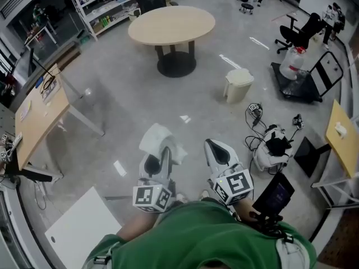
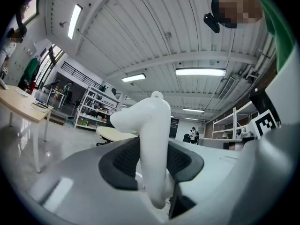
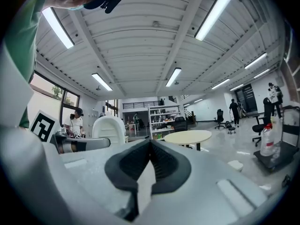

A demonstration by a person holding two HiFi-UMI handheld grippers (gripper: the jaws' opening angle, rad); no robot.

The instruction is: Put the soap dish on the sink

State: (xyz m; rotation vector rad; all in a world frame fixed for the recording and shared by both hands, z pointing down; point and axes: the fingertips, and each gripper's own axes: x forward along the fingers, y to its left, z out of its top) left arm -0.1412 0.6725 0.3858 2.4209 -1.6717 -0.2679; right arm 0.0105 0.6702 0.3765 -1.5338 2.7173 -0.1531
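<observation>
My left gripper is shut on a white soap dish, which juts forward and up out of the jaws. In the left gripper view the soap dish stands edge-on, with the dark pads pressed on both of its sides. My right gripper is held level beside it, apart from the dish. Its pads meet in a line and nothing is between them. The soap dish also shows at the left of the right gripper view. No sink is in view.
I stand on a grey floor in a large room. A round wooden table is ahead, with a white bin to its right. A desk stands at the left and a white panel lies near my feet. Cables and a bag lie at the right.
</observation>
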